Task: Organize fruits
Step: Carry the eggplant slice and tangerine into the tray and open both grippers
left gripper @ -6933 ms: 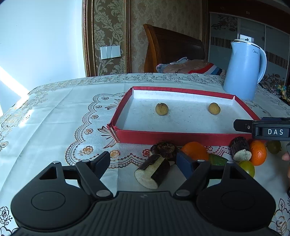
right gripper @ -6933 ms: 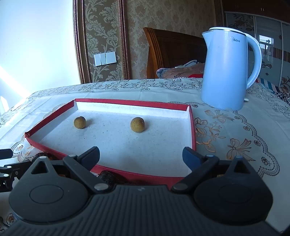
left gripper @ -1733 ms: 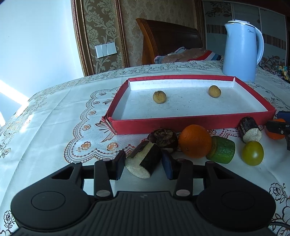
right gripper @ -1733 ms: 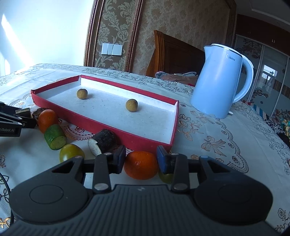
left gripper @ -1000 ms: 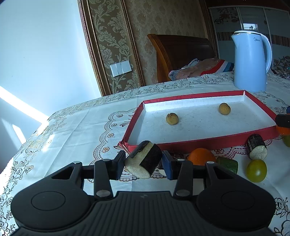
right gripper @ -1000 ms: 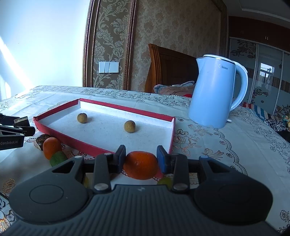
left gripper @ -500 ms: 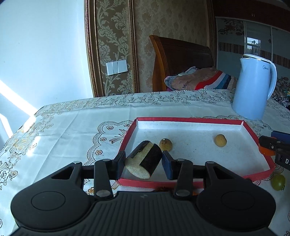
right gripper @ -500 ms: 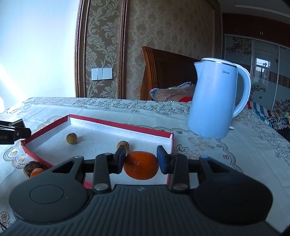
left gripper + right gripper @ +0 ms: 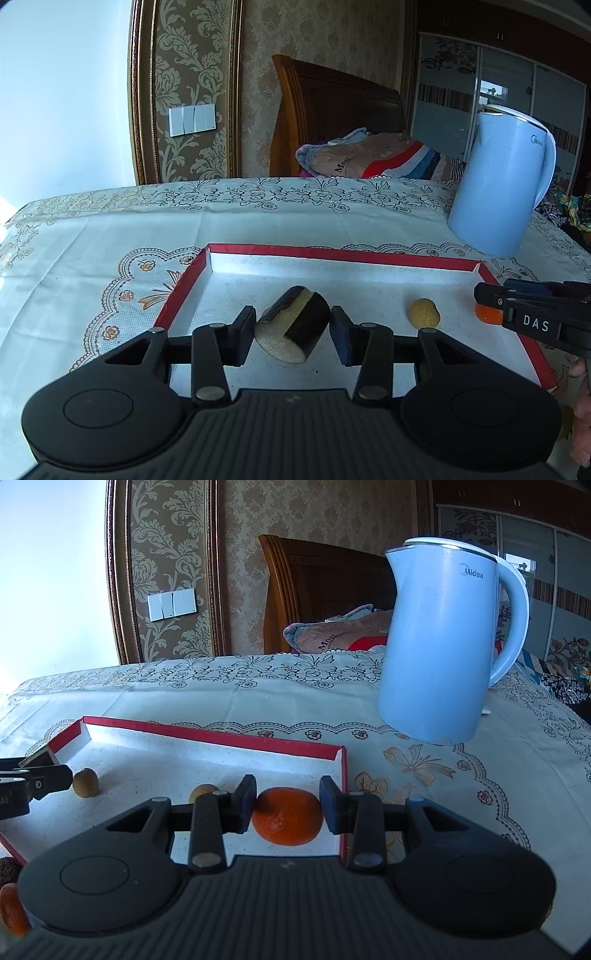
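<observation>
My left gripper (image 9: 292, 334) is shut on a dark-skinned sugarcane piece (image 9: 293, 329) with a pale cut end, held over the near left part of the red-rimmed tray (image 9: 332, 254). My right gripper (image 9: 288, 810) is shut on a small orange (image 9: 287, 820), held over the tray's right end (image 9: 341, 768). A small yellow-brown round fruit (image 9: 423, 313) lies on the tray floor. The right wrist view shows two such fruits (image 9: 85, 782) (image 9: 201, 792). The right gripper (image 9: 532, 317) shows at the right of the left wrist view.
A light blue electric kettle (image 9: 443, 642) stands on the patterned tablecloth beyond the tray's right end. Another orange (image 9: 11, 908) and a dark round fruit (image 9: 9, 869) lie on the cloth before the tray's near left corner. A wooden headboard and folded blankets are behind the table.
Both grippers have moved forward over the tray, each still holding its fruit. The sugarcane piece now hides one small fruit in the left wrist view. The loose fruits have dropped out of sight.
</observation>
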The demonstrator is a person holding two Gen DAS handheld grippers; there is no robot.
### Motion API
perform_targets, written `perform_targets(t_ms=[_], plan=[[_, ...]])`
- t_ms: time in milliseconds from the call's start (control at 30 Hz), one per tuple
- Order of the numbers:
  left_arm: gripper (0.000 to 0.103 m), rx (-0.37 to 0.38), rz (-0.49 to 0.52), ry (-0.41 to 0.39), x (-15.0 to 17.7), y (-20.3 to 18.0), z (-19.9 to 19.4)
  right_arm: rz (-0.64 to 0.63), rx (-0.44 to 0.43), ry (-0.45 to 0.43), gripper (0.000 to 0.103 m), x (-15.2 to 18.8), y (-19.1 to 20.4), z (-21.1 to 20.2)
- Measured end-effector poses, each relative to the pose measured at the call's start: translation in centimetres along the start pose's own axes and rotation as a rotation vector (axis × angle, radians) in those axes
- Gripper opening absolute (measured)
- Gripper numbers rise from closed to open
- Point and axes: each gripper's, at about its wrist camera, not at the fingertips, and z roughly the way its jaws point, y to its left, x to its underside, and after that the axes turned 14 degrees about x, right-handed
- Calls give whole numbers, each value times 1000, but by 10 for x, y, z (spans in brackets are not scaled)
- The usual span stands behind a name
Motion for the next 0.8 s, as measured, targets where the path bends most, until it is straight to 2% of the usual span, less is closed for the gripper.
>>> perform_targets(t_ms=[133,300,500,600,700,800], plan=[[43,-14,9,-2,-4,-5,6,-7,7,5,35,-6,4,10],[43,-124,51,36,-14,-11,33,-5,5,48,35,-13,11,29],[43,-168,45,61,-22,-9,59,-1,17,78,35,-20,16,50],[43,-148,29,71,-23,-7,62,-4,11,82,35,-22,17,55],[43,-173,28,87,-22,-8,63,-11,4,86,35,-22,18,55],[43,-159,20,87,-21,-6,62,8,-10,93,36,-22,14,54]])
